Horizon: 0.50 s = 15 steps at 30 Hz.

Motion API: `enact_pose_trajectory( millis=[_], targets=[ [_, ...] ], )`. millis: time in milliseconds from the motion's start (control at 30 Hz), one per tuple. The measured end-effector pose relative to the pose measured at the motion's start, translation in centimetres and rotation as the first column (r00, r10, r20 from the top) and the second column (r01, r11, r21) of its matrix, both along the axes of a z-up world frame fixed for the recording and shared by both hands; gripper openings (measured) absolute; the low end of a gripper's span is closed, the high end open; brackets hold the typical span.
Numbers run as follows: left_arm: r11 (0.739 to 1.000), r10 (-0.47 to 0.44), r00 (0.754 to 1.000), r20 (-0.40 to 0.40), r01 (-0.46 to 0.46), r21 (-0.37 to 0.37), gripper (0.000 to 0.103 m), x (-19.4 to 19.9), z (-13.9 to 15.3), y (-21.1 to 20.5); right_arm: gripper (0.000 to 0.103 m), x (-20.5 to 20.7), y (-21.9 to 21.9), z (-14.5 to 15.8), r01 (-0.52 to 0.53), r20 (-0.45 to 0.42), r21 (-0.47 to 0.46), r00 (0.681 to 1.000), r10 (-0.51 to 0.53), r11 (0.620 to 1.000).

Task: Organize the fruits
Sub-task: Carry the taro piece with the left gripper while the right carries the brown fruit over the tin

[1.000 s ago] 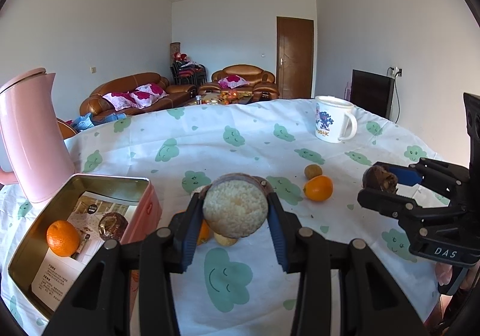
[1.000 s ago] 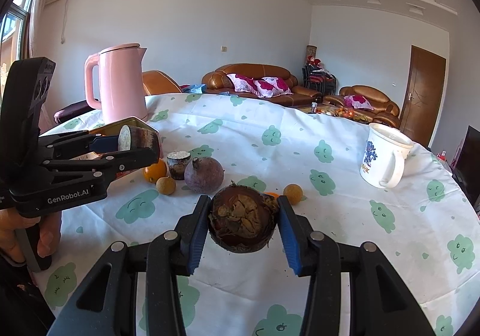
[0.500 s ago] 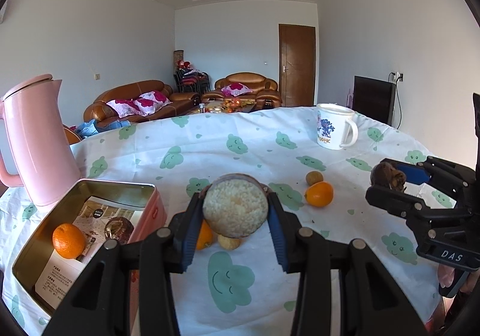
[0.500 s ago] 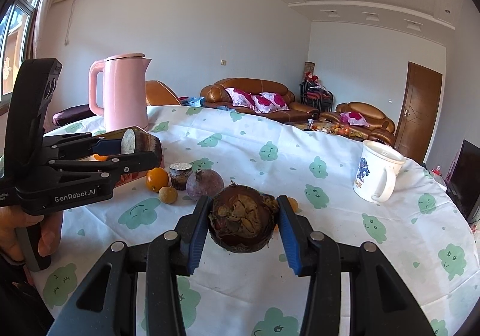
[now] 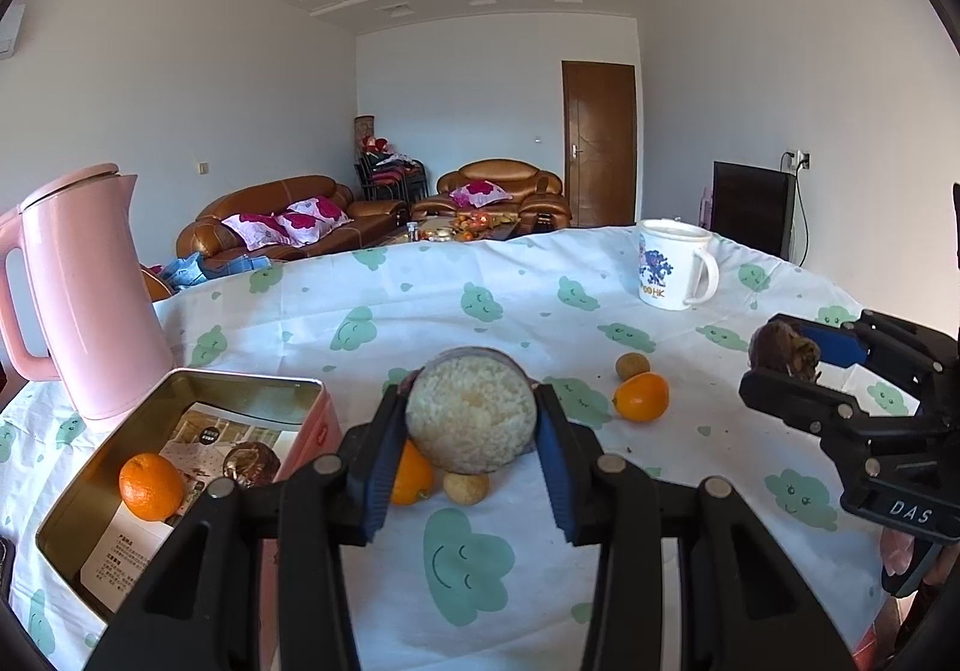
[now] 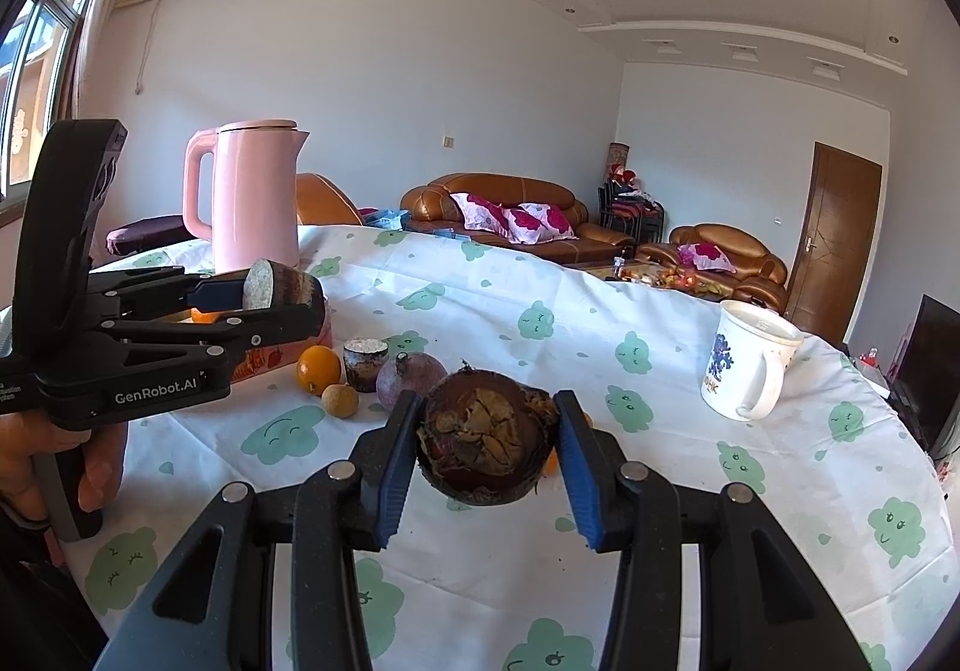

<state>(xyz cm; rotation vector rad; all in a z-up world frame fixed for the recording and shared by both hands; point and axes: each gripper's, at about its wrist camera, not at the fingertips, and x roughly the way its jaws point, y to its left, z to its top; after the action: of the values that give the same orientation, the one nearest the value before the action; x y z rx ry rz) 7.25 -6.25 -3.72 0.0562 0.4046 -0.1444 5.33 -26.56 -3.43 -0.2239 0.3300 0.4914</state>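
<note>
My left gripper (image 5: 471,422) is shut on a cut chunk with a white grainy face and brown skin (image 5: 471,413), held above the table beside an open pink tin (image 5: 180,378). In the tin lie an orange (image 5: 150,485) and a dark round fruit (image 5: 252,464). My right gripper (image 6: 486,431) is shut on a dark brown round fruit with a flaky top (image 6: 480,431). Loose on the cloth are an orange (image 6: 318,368), a small tan fruit (image 6: 340,401), a second cut chunk (image 6: 366,362) and a purple round fruit (image 6: 414,380). Another orange (image 5: 641,397) lies further right.
A pink kettle (image 5: 84,287) stands behind the tin at the left. A white mug (image 6: 750,365) stands at the far right of the round table with its cloud-print cloth (image 5: 480,581). A hand (image 6: 60,467) grips the left tool's handle.
Both grips are unchanged. The right gripper has tipped up slightly, so the table sits lower in its view. Nothing on the table has moved.
</note>
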Motion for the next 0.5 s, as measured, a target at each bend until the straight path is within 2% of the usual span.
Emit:
enact_pose_trajectory(
  millis=[500],
  targets=[
    [1.000,0.027,0.999,0.045,-0.028,0.011,0.044,-1.1,0.3,0.2,0.046,-1.2,-0.1,0.3,-0.001,0.057,0.004,0.998,0.000,1.000]
  ],
)
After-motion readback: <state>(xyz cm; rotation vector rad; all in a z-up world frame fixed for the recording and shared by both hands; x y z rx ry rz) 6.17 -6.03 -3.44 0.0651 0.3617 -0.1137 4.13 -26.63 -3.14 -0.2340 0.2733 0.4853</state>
